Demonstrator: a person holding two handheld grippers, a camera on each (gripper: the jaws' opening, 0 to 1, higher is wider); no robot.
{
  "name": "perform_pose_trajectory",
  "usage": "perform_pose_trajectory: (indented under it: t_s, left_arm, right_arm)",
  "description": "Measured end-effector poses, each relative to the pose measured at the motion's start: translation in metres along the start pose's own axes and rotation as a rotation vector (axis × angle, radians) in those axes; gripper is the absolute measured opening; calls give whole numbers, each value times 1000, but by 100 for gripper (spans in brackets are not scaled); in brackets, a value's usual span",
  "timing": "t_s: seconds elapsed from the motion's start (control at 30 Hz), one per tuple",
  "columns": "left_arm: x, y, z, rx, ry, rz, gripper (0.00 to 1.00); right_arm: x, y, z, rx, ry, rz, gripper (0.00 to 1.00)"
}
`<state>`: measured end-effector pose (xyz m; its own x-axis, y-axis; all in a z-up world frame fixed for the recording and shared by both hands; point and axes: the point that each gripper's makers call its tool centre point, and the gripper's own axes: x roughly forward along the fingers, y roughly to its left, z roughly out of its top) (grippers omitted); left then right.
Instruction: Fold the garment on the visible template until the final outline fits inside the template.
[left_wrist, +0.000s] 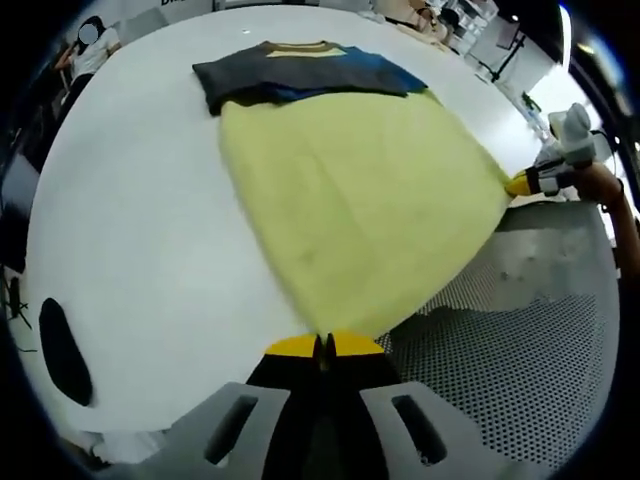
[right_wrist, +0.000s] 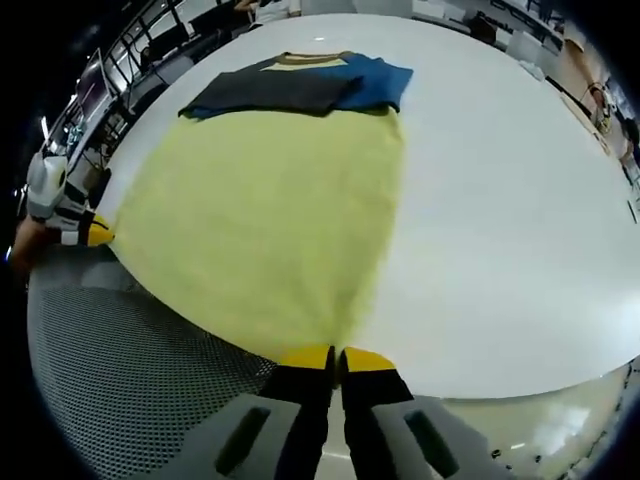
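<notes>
Yellow-tipped jaws of the left gripper (left_wrist: 323, 346) are pinched together right on the near hem corner of the pale yellow garment with dark navy and blue shoulders (left_wrist: 350, 190). Over in the right gripper view, the right gripper (right_wrist: 336, 356) does the same, tips closed on the opposite hem corner of that garment (right_wrist: 270, 200). Each gripper appears at the edge of the other's view, clamped at the hem. Beneath the hem lies the grey perforated mat (left_wrist: 520, 330), dotted with small holes, and the garment's lower edge hangs across it. Further out, the garment body spreads flat over the round white surface (left_wrist: 140, 200), collar and dark sleeves at the far end. At the far rim a seated person (left_wrist: 90, 45) and office furniture. No readable writing or labels anywhere on the garment.
</notes>
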<state>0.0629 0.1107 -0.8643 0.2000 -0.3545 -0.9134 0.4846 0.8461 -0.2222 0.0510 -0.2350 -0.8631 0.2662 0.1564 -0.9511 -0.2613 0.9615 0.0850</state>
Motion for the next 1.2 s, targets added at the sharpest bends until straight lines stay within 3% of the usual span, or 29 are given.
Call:
perform_pose_trajectory:
  t_s: [0.5, 0.8, 1.2]
  left_arm:
    - [-21, 0, 22, -37, -67, -20, 0]
    - [-44, 7, 57, -65, -163, -30, 0]
    - [-59, 21, 97, -69, -233, -4, 0]
  right_arm:
    - [-26, 3, 19, 5, -54, 24, 0]
    - [-53, 0, 55, 34, -155, 47, 0]
    - [-66, -7, 98, 1, -219, 31, 0]
